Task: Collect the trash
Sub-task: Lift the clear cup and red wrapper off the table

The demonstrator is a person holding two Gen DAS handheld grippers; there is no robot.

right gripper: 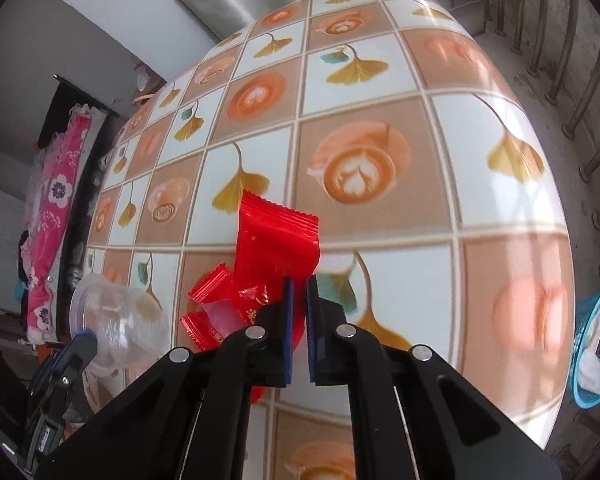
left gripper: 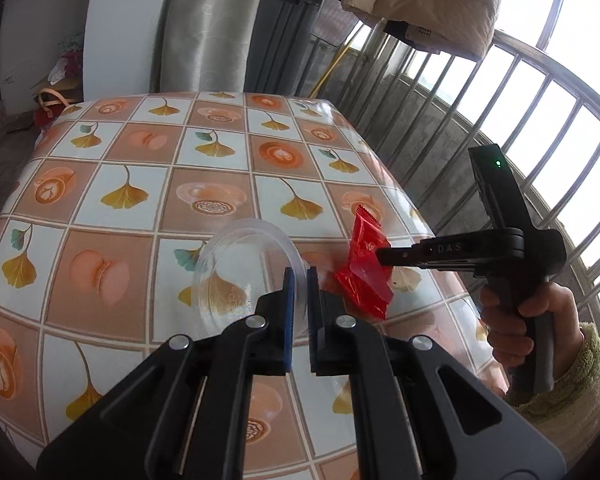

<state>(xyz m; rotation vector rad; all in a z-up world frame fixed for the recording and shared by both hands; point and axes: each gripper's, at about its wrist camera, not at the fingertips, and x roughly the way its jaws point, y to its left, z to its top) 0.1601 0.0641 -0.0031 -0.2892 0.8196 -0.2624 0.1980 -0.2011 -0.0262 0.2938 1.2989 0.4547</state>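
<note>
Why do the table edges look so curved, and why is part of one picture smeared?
Left wrist view: the fisheye lens bows the table and the window bars, where daylight washes out. Right wrist view: the same bulge, with blur smearing the tablecloth at right, near the blue basket.

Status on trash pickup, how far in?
Done: blue basket beside the table already holds some waste. In hand: left tongs shut on clear cup, right tongs shut on red wrappers. Left: dropping both in the basket.
</note>
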